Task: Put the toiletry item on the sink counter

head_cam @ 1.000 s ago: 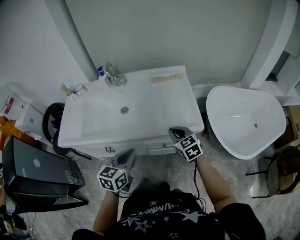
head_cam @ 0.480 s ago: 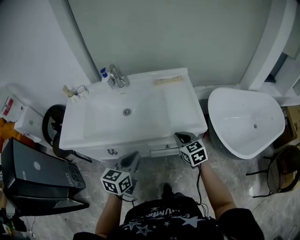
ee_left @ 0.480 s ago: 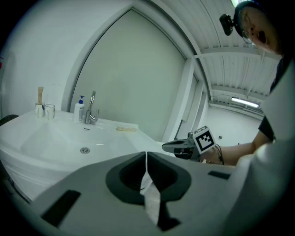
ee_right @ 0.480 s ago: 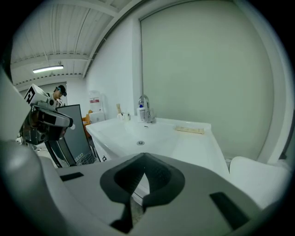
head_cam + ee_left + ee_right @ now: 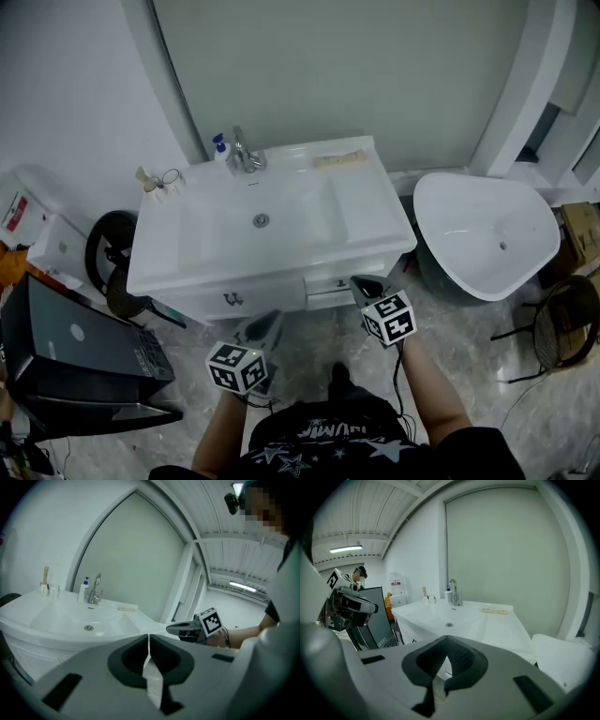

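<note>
A flat tan toiletry item point(image 5: 339, 160) lies at the back right of the white sink counter point(image 5: 375, 220); it also shows in the left gripper view point(image 5: 126, 609) and the right gripper view point(image 5: 494, 611). A blue-capped bottle point(image 5: 219, 147) stands beside the faucet point(image 5: 246, 155), and a cup with a brush point(image 5: 150, 183) sits at the counter's back left. My left gripper point(image 5: 267, 322) point(image 5: 148, 637) hangs shut and empty below the counter's front edge. My right gripper point(image 5: 362, 283) point(image 5: 445, 644) is shut and empty near the front right corner.
A white tub point(image 5: 487, 234) stands right of the sink. A black machine point(image 5: 75, 352) sits on the floor at the left, with a round black object point(image 5: 108, 248) behind it. A dark wire chair point(image 5: 567, 323) is at the far right. Cabinet drawers point(image 5: 323, 286) face me.
Both grippers have dropped lower and a little back from the counter's front edge, and the sink now sits farther up the view. Both stay shut and empty.
</note>
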Demonstrator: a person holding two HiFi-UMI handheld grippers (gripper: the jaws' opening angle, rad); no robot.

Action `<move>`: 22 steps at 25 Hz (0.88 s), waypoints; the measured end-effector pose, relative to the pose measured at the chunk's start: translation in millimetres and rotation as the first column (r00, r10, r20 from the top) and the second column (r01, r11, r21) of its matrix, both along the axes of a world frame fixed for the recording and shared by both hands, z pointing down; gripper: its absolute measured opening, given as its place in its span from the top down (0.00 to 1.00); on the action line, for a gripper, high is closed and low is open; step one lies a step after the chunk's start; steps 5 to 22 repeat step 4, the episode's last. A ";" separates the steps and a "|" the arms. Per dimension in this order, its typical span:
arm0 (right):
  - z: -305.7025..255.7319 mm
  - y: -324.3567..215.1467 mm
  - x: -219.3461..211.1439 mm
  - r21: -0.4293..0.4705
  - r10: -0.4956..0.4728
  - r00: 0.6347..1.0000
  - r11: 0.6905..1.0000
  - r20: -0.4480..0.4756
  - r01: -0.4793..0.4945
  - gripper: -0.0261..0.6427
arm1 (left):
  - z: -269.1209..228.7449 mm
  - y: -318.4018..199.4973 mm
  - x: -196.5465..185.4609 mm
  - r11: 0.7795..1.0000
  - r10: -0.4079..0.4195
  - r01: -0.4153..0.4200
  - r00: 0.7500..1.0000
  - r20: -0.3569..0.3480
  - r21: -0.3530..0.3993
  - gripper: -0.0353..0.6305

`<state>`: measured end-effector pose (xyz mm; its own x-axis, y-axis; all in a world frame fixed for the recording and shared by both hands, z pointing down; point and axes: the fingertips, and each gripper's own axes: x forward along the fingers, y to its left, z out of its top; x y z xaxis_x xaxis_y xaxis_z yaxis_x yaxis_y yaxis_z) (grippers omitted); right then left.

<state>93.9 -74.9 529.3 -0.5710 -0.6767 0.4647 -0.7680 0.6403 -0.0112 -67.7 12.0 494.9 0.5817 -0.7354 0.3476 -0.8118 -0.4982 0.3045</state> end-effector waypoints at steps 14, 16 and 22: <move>-1.2 27.1 -11.7 0.001 0.015 1.000 1.000 0.007 -0.015 0.94 | 0.0 22.0 -10.1 1.000 0.013 -0.013 1.000 -0.007 0.004 0.91; -1.2 27.1 -11.7 0.001 0.015 1.000 1.000 0.007 -0.015 0.94 | 0.0 22.0 -10.1 1.000 0.013 -0.013 1.000 -0.007 0.004 0.91; -1.2 27.1 -11.7 0.001 0.015 1.000 1.000 0.007 -0.015 0.94 | 0.0 22.0 -10.1 1.000 0.013 -0.013 1.000 -0.007 0.004 0.91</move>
